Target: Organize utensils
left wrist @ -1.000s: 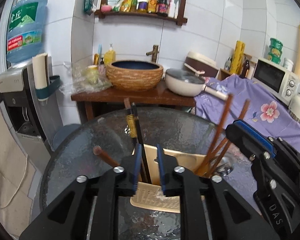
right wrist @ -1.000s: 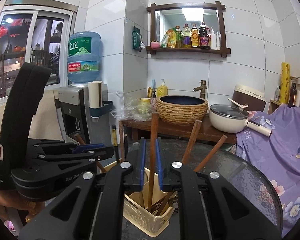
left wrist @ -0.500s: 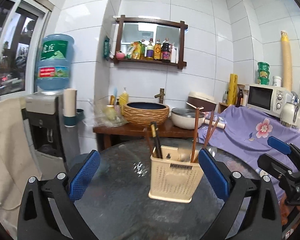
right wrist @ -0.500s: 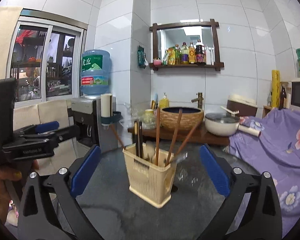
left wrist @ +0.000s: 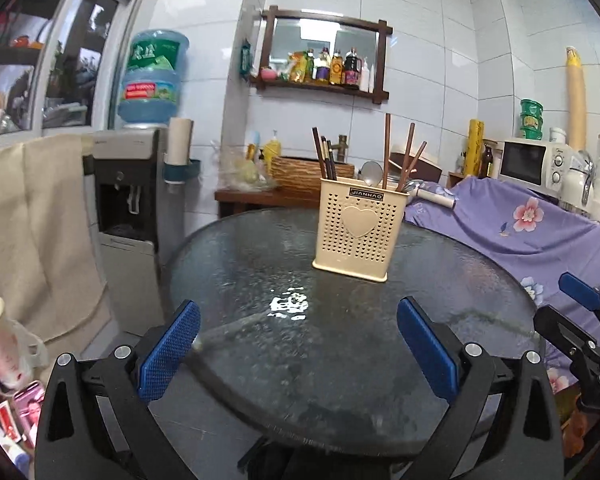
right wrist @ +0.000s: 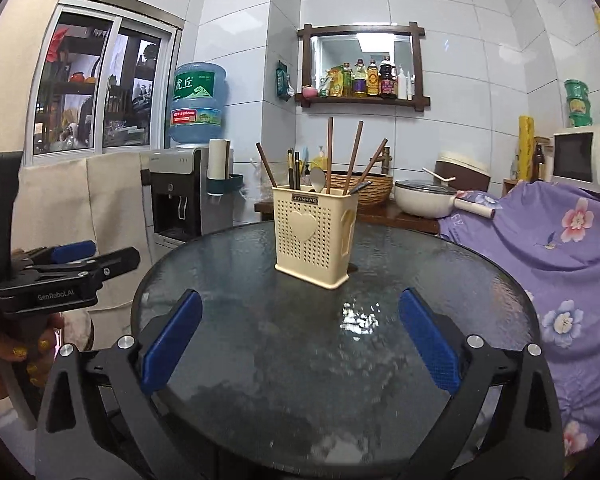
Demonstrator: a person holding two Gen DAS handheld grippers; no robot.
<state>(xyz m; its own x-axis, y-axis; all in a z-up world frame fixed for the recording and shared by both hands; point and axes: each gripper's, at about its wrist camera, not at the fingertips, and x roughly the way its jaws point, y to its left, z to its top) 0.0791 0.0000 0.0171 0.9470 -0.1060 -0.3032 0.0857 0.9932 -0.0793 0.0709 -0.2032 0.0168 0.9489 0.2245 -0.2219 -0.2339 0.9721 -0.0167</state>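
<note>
Left wrist view: left gripper [left wrist: 298, 350] spread, empty; beyond its jaws, chopsticks [left wrist: 387, 150] stand upright in the holder [left wrist: 358, 232]. Right gripper [right wrist: 300, 338] likewise spread.

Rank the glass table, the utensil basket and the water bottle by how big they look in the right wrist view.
1. glass table
2. utensil basket
3. water bottle, about level with the basket; it stands farther back, so true size is unsure.

Bright, even light; glare on the glass table [left wrist: 292, 304]; fisheye-curved, dark-vignetted edges.
</note>
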